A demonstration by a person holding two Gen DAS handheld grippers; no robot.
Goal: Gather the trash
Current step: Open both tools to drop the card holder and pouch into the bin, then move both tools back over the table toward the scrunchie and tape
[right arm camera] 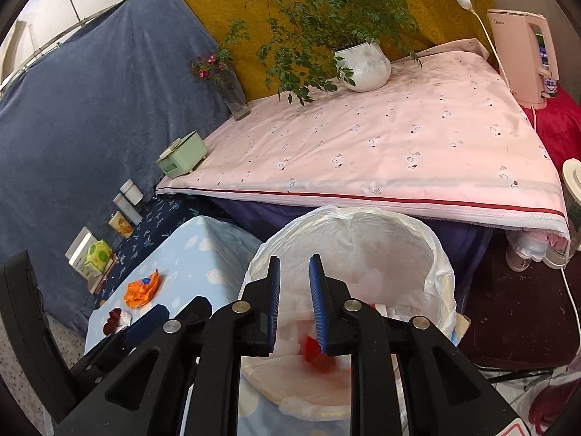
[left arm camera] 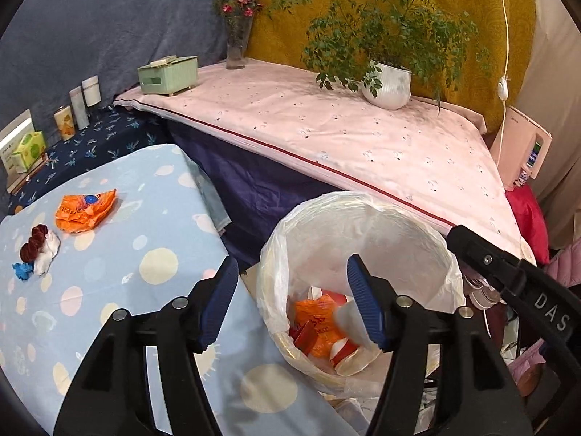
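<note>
Over the bin [left arm camera: 363, 218] both grippers hang with jaws apart, holding nothing: left gripper [left arm camera: 290, 305] wide, right gripper [right arm camera: 295, 303] narrowly. Inside the bin lie orange and red scraps [left arm camera: 319, 323]. Left of the bin, an orange wrapper [left arm camera: 85, 212] and small wads [left arm camera: 38, 254] await collection. Roughly half done, I judge.

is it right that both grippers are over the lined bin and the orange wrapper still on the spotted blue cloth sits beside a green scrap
Nearly. In the left wrist view, both grippers are over the bin, and the orange wrapper lies on the spotted cloth. The scrap nearby is blue, not green.
</note>
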